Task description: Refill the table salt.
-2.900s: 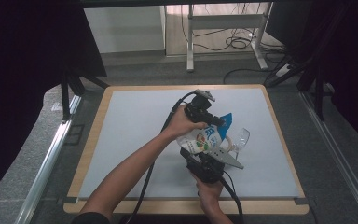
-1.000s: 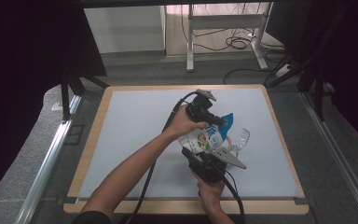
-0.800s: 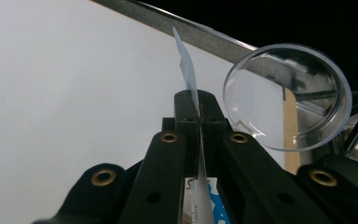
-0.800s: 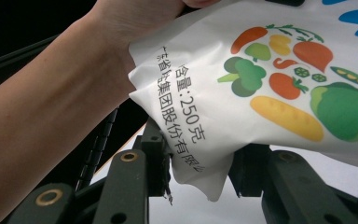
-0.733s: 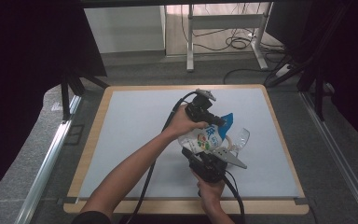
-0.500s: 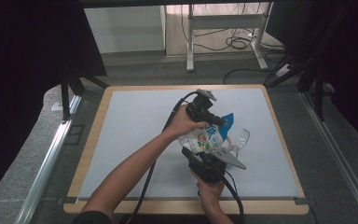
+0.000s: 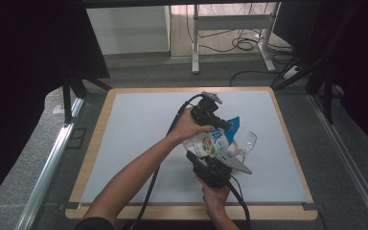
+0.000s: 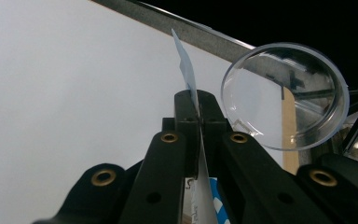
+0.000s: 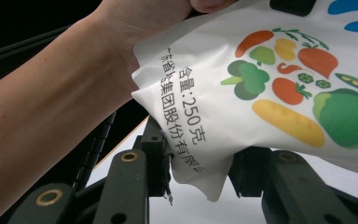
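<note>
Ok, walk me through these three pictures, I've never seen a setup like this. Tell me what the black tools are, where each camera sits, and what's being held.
There is no robot here. A person holds a hand-held gripper in each hand, and each one carries its own camera. The high view looks down on a table with a pale top and a wooden rim. The left gripper is the farther one, the right gripper the nearer.

Between them is a white pouch printed with vegetables, blue at the top. A clear plastic cup stands beside it.

The left gripper view looks along that tool's black fingers, shut on the pouch's thin upper edge, with the cup's round mouth just beyond. The right gripper view shows its fingers either side of the pouch's lower corner; whether they pinch it I cannot tell.
</note>
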Tool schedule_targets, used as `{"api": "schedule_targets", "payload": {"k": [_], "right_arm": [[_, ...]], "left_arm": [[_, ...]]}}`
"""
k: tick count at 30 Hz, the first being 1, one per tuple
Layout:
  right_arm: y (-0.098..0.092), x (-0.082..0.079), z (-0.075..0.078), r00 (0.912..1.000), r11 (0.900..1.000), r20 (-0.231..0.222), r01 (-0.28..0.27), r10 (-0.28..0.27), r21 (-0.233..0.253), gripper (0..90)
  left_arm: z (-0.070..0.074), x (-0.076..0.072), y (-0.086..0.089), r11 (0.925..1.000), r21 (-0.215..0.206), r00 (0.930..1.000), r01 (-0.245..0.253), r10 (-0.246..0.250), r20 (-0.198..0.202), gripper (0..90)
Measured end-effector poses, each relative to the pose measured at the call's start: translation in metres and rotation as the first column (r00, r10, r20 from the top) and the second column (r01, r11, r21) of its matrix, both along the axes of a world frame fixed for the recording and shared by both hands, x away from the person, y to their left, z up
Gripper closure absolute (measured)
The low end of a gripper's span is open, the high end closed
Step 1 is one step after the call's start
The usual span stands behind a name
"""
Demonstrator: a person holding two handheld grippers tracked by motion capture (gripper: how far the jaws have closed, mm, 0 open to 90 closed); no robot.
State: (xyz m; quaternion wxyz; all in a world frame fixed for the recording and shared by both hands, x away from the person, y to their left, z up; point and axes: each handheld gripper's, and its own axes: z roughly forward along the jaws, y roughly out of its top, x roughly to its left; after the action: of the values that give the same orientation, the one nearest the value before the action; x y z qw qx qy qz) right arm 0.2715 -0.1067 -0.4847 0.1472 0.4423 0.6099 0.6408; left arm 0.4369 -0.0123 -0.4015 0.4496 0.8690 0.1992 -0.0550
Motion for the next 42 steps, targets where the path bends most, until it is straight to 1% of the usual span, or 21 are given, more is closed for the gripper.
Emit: {"api": "schedule_targets", "payload": {"k": [12,28,42], "right_arm": [[0.0021,0.0025,-0.0023,1.0,1.0,-0.002,-0.009,0.009,-0.001,63.7],[0.0016,0.0034,-0.0024,0.9999,1.0,-0.009,-0.012,0.012,0.006,63.7],[0.0016,0.0026,-0.0016,0.9999,1.0,-0.007,-0.013,0.013,0.009,63.8]], "left_arm": [[-0.0017,0.0013,0.0035,0.9999,0.0,0.9999,-0.013,0.013,0.001,89.4],[-0.002,0.0021,0.0028,0.9999,0.011,0.9999,-0.011,0.011,0.003,89.4],[-0.001,0.0009,0.0028,0.9999,0.008,0.9999,-0.01,0.01,0.003,89.4]]}}
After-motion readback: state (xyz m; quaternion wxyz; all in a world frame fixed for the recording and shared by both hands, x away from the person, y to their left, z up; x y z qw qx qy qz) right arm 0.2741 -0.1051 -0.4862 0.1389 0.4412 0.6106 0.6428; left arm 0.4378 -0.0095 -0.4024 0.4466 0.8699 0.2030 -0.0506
